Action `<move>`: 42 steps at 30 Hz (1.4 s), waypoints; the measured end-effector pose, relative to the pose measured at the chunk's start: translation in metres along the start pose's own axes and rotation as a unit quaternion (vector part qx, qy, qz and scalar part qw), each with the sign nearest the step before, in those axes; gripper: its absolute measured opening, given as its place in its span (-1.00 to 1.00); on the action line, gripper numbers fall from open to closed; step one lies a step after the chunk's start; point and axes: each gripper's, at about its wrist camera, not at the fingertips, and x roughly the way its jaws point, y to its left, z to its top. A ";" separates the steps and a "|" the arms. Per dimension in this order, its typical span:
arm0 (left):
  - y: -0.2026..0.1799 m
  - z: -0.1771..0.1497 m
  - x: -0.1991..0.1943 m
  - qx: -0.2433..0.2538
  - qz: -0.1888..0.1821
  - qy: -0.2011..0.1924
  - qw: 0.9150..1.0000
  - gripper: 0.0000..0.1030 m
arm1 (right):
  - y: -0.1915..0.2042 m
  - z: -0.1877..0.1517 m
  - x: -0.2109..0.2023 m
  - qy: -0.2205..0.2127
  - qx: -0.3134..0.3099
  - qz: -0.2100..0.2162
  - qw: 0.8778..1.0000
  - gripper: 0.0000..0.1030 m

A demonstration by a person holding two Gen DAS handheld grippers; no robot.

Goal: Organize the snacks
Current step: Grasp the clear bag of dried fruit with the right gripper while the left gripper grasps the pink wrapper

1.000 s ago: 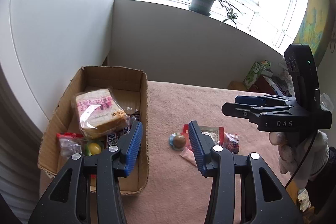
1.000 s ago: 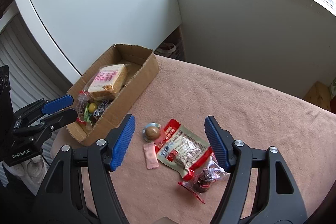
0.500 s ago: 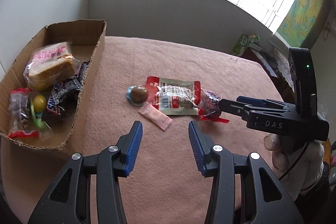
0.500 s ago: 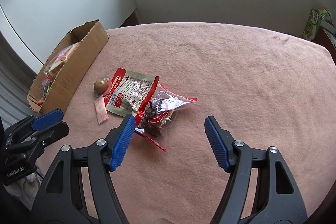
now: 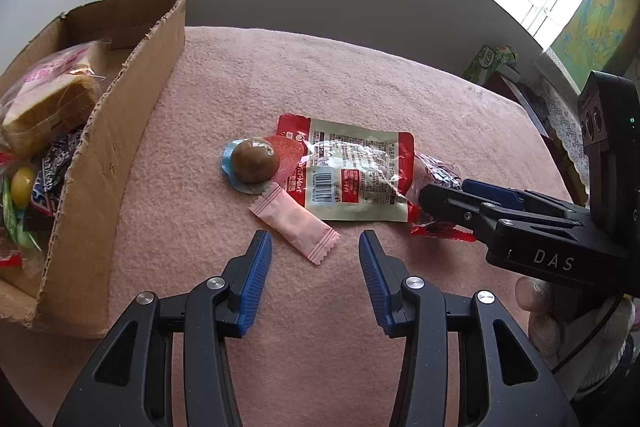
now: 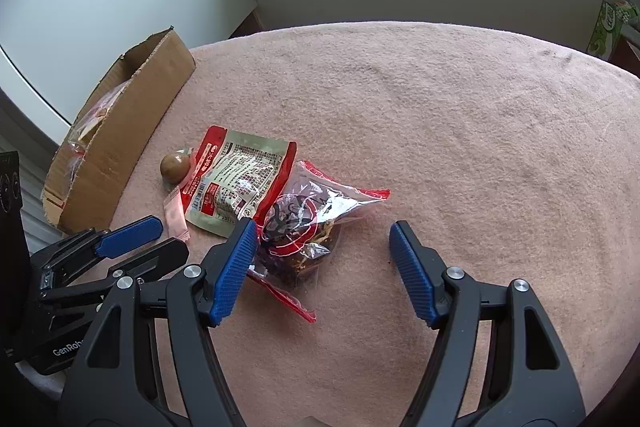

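Grippers both hang with jaws spread and nothing between them. Left gripper (image 5: 315, 269) hovers just short of the pink sachet (image 5: 296, 225); right gripper (image 6: 322, 259) hovers over the clear red-edged bag (image 6: 308, 227). Beside these on the pink cloth (image 6: 460, 131) lie a red-and-white packet (image 5: 352, 179) and a brown ball snack (image 5: 254, 161). Farther left, the cardboard box (image 5: 116, 147) holds bagged bread (image 5: 44, 99).
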 end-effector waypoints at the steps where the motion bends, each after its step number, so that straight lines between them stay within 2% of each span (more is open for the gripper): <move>1: -0.001 0.002 0.001 0.002 0.004 0.000 1.000 -0.14 | 0.001 0.001 0.001 0.000 -0.002 -0.002 1.000 0.38; 8: -0.006 0.004 0.006 0.019 0.022 0.002 1.000 -0.14 | 0.003 0.004 0.004 0.001 -0.028 -0.015 0.999 0.38; 14: 0.004 0.004 0.004 0.027 0.036 0.002 0.999 -0.51 | -0.005 0.003 -0.001 0.005 -0.036 -0.018 0.999 0.24; 20: 0.006 0.001 0.000 0.039 0.041 0.003 0.998 -0.54 | -0.010 0.001 -0.005 0.009 -0.042 -0.013 0.999 -0.02; 22: 0.006 0.001 0.001 0.038 0.042 0.002 0.998 -0.55 | -0.009 0.000 -0.006 0.011 -0.044 -0.007 0.999 -0.25; 23: 0.006 0.001 0.000 0.036 0.043 0.000 0.998 -0.62 | -0.009 -0.001 -0.007 0.011 -0.044 -0.005 0.999 -0.31; 24: 0.007 0.001 0.000 0.033 0.046 -0.001 0.998 -0.78 | -0.009 -0.001 -0.008 0.011 -0.044 -0.005 0.999 -0.31; 27: 0.011 0.000 -0.001 0.021 0.035 0.001 0.999 -0.79 | -0.010 -0.001 -0.009 0.011 -0.044 -0.004 0.999 -0.32; 42: 0.016 -0.003 -0.007 0.017 0.033 -0.006 0.999 -0.84 | -0.016 -0.009 -0.022 0.005 -0.037 -0.003 0.999 -0.34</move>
